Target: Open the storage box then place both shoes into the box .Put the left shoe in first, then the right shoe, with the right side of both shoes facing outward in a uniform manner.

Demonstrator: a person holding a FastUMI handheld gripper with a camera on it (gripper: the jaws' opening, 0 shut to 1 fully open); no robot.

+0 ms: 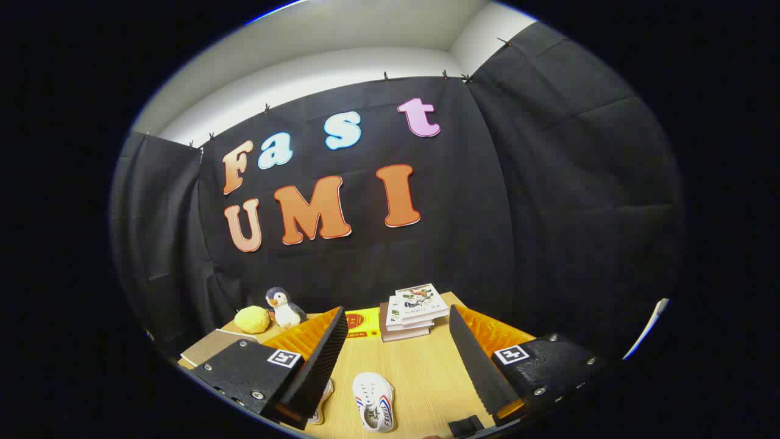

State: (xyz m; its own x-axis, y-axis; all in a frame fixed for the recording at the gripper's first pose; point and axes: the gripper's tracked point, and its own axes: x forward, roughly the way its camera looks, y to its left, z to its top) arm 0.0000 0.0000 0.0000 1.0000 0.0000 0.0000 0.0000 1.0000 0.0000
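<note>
Gripper view: the gripper [399,341] hangs above a light wooden table [426,366] with its two fingers spread wide apart and nothing between them but bare tabletop. Each finger carries a small square black-and-white marker near its base. A white shoe [374,401] with red and blue side stripes lies on the table in the gap between the fingers, low and near their base; dark lettering runs along its insole, too small to read. A second white shoe [321,402] lies just beside it, mostly hidden behind the left finger. Beyond the fingertips sits a stack of books [413,314] with illustrated covers, and next to it a yellow flat item [364,323] bearing a red round emblem, its writing unreadable. Farther left stand a penguin plush [283,308] and a yellow plush [252,319], touching each other.
</note>
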